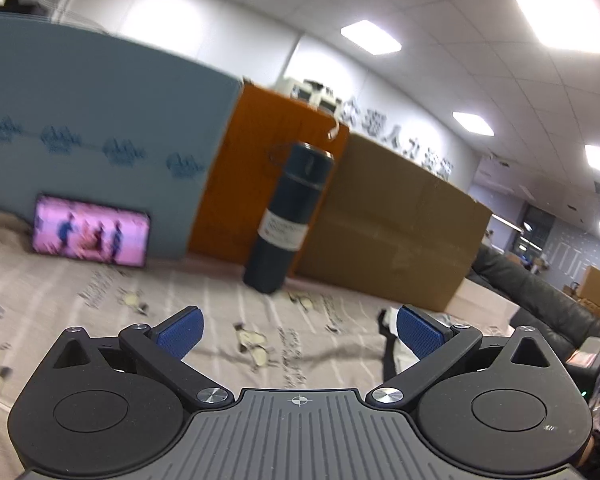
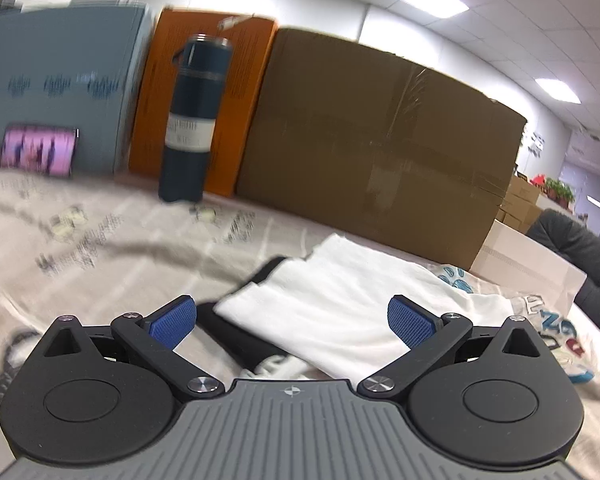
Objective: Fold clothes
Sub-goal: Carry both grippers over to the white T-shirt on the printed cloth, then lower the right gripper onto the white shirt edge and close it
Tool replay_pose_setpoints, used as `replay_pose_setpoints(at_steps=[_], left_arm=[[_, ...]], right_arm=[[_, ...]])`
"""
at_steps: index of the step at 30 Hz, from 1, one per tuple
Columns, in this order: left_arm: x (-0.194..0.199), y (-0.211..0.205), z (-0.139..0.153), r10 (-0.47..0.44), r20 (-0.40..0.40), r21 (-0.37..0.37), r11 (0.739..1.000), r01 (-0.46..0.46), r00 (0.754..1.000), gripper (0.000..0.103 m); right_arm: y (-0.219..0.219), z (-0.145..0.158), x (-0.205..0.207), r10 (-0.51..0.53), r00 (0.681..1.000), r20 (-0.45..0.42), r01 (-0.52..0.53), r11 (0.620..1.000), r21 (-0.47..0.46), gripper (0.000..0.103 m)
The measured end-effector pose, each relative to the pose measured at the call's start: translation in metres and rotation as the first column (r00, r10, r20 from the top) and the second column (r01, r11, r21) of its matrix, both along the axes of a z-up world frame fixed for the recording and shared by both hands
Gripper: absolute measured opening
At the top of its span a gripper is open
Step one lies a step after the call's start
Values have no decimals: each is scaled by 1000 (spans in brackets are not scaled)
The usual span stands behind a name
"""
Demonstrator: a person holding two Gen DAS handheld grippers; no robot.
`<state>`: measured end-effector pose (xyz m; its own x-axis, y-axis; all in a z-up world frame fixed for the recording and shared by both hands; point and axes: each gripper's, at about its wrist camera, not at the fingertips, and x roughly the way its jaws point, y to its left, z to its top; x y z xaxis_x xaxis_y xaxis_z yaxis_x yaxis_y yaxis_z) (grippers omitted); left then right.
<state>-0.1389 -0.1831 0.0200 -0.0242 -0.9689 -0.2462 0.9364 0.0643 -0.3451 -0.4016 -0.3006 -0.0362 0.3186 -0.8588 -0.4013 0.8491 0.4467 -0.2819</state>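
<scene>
A: Left wrist view. What does the left tool [image 1: 299, 334] show?

B: Its blue pads [image 1: 180, 335] stand wide apart with nothing between them. It hangs above the printed cloth [image 1: 100, 304] that covers the counter. Landmark: the dark bottle [image 1: 288, 220], upright on that cloth.

A: And around the bottle?

B: Behind it an orange box [image 1: 260, 168]; to its right a brown carton [image 1: 388, 232]; to its left a blue panel [image 1: 100, 120] with a lit phone screen [image 1: 90, 236] leaning at its foot. Only a strip of the clothing [image 1: 392, 344], dark and white, shows, nearer the camera than the bottle and to its right, beside the right pad.

A: Right wrist view?

B: The right tool [image 2: 292, 322] is likewise spread wide and holds nothing. The white garment [image 2: 340, 300] lies flat on the cloth, in front of the bottle [image 2: 192, 120] and to its right, partly on a dark garment [image 2: 240, 332]. A printed garment [image 2: 548, 320], blue lettering, possibly a shirt since blur hinders reading, lies further right, near a white box [image 2: 528, 264].
</scene>
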Motion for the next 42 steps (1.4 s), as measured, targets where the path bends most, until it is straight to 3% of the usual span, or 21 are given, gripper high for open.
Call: replay_pose_setpoints(at_steps=[14, 26, 30, 38, 42], left_arm=[[-5, -39, -13, -65, -56, 94, 993, 70, 996, 103], [-9, -61, -23, -109, -67, 144, 983, 118, 992, 103], [-8, -64, -25, -110, -71, 150, 982, 119, 991, 103], [-11, -69, -29, -121, -72, 159, 979, 131, 990, 103], [-10, -68, -29, -122, -72, 156, 979, 132, 990, 103]], right_arm=[[-32, -14, 9, -10, 994, -106, 12, 1000, 24, 103], [-32, -6, 6, 28, 995, -91, -25, 999, 27, 103], [-30, -11, 8, 49, 979, -196, -49, 999, 6, 103], [-41, -15, 26, 48, 967, -251, -44, 999, 22, 103], [-52, -19, 36, 34, 974, -223, -25, 999, 46, 99]])
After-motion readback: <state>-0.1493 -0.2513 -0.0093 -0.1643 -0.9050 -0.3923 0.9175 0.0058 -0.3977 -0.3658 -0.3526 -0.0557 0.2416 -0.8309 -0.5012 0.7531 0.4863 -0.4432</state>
